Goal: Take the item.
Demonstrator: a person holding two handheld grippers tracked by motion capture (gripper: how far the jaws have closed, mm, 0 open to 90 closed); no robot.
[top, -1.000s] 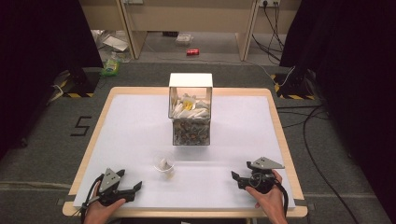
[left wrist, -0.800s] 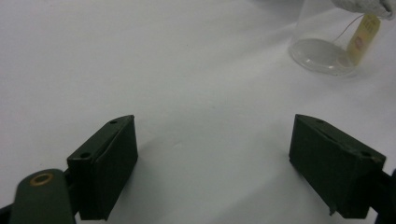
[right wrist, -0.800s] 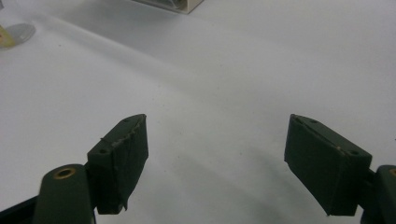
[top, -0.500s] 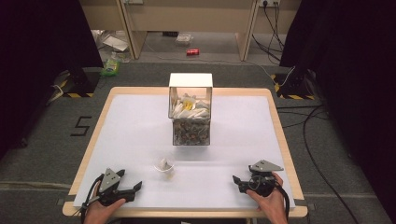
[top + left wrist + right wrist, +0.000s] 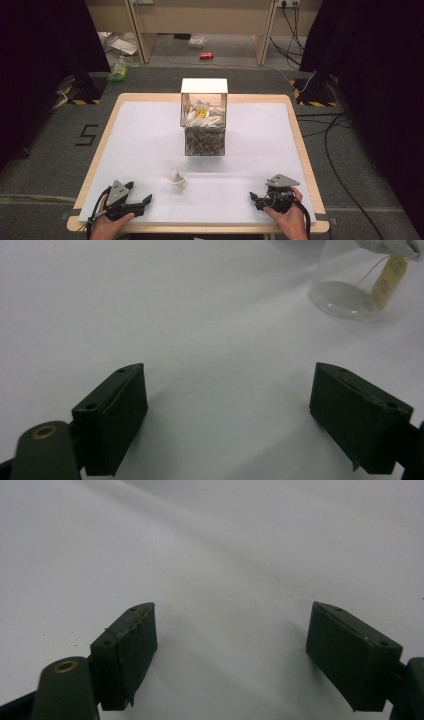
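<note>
White paper covers the table (image 5: 150, 135), and your cup (image 5: 176, 178) with its tea bag (image 5: 176, 175) stands near the front edge, well short of the clear box (image 5: 204, 117) at the middle. Your left hand-held gripper (image 5: 142, 202) is the nearer one, its jaws apart and empty, and the cup lies ahead and to its right. Your right hand-held gripper (image 5: 255, 198), jaws also apart, rests well off to the cup's other side.

Floor: grey carpet (image 5: 45, 165) bearing a black "5" mark (image 5: 86, 135).
Table: wood-edged top (image 5: 102, 142) under a white sheet (image 5: 150, 145).
Surround: black curtains (image 5: 45, 35) on both sides.
Rear: pale wooden furniture (image 5: 200, 17), loose cables (image 5: 340, 150), a red can (image 5: 206, 55).
</note>
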